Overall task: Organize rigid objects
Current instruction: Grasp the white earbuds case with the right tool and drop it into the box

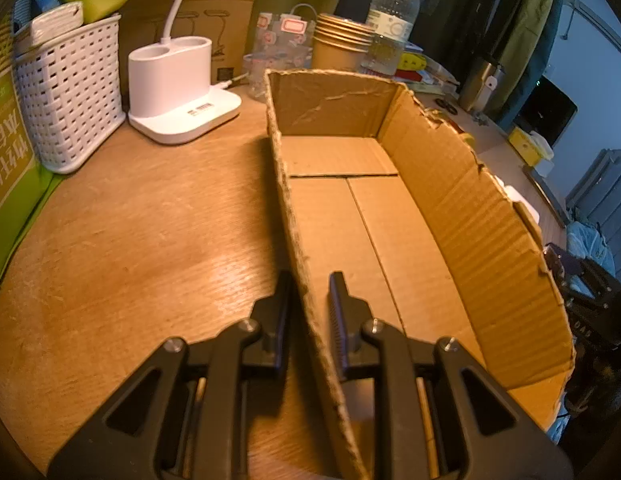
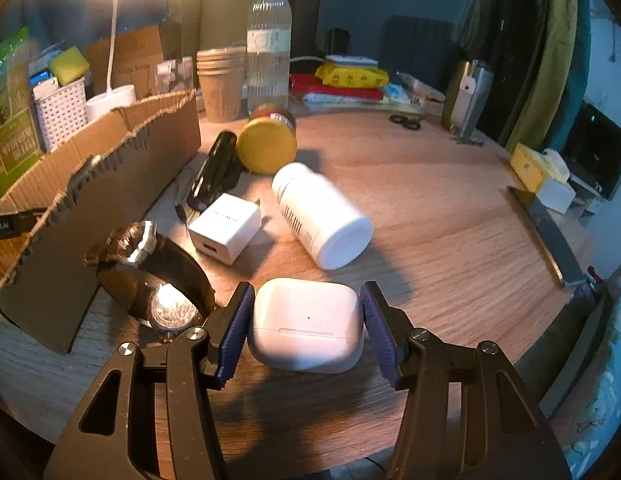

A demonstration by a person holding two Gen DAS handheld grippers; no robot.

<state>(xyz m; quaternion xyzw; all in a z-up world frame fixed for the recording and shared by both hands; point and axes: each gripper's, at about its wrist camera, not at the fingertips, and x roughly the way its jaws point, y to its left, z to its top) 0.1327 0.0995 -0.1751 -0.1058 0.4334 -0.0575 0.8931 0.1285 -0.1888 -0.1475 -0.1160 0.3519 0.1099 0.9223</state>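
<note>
We see the left gripper (image 1: pixel 308 312) astride the near part of the left wall of the cardboard box (image 1: pixel 462 216), 1 finger outside and 1 inside; the jaws stand narrow around the wall, and we cannot tell whether both pads press on it. The box sits on the wooden table (image 1: pixel 142 232) with its flaps torn off and its floor bare. Beyond it, on the left, stand a white woven basket (image 1: pixel 70 96) and the white lamp base (image 1: pixel 178 88); behind the box are a stack of paper cups (image 1: pixel 340 46) and a water bottle (image 1: pixel 392 20). In the right wrist view, the right gripper (image 2: pixel 306 324) is spread wide with the white earbud case (image 2: pixel 306 324) lying between its 2 blue pads (image 2: pixel 236 332), a small gap showing on each side. Ahead of it lie a white pill bottle (image 2: pixel 322 216) on its side, a white charger cube (image 2: pixel 224 226), a black cylinder (image 2: pixel 212 168) and a jar with a yellow lid (image 2: pixel 266 150). To the left, a black wristwatch (image 2: pixel 158 276) lies just beside the box's outer wall.
</note>
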